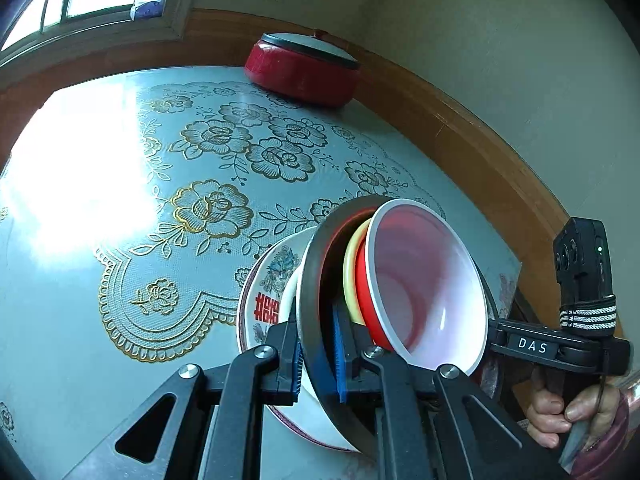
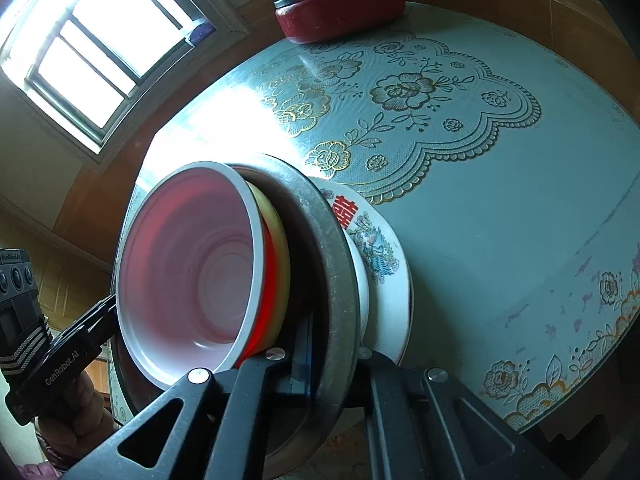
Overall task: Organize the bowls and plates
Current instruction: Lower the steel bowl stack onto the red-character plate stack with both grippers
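Note:
A stack of dishes is held between both grippers above the table's near edge. A red bowl with a white inside (image 1: 424,292) (image 2: 188,272) sits in a yellow bowl (image 1: 354,268) (image 2: 280,264), both inside a grey metal basin (image 1: 310,280) (image 2: 336,264). The basin rests on a white plate with a red character and flowers (image 1: 266,300) (image 2: 380,256). My left gripper (image 1: 320,356) is shut on the basin's rim. My right gripper (image 2: 332,356) is shut on the rim at the opposite side and shows at the right of the left wrist view (image 1: 532,346).
A red lidded pot (image 1: 302,70) (image 2: 340,12) stands at the far side of the table by the wall. The table has a blue floral cloth (image 1: 208,168) (image 2: 460,140). A wooden rail runs along the wall, with a window at the left.

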Motion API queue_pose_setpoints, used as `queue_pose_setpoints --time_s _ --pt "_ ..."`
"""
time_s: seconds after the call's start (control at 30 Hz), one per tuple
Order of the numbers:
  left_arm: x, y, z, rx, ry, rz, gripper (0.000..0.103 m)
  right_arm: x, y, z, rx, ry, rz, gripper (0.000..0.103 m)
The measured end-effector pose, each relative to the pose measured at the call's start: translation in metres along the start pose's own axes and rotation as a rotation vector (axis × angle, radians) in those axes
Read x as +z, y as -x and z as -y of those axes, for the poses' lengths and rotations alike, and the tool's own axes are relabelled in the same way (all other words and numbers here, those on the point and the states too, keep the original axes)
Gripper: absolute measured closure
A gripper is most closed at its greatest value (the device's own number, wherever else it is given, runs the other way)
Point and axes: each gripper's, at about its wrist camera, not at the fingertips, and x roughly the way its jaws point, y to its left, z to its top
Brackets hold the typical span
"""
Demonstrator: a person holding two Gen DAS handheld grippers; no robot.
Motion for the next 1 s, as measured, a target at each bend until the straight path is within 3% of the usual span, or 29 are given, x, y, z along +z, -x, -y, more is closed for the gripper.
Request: queue_pose_setpoints --time_s 0.47,0.87,1.0 --pt "0.016 -0.027 -0.010 -0.059 -0.038 -0.100 0.091 0.003 -0.007 0.002 -0.067 -0.056 0.004 0.099" --pt "0.009 -0.035 -0.022 -0.035 -0.003 -0.141 0.090 0.006 -0.019 0.006 -0.028 -0.084 -0.006 0.098" --pt "0.007 -0.033 -0.025 -0.038 0.011 -0.149 0.089 0.004 -0.015 0.009 0.007 -0.091 0.002 0.091"
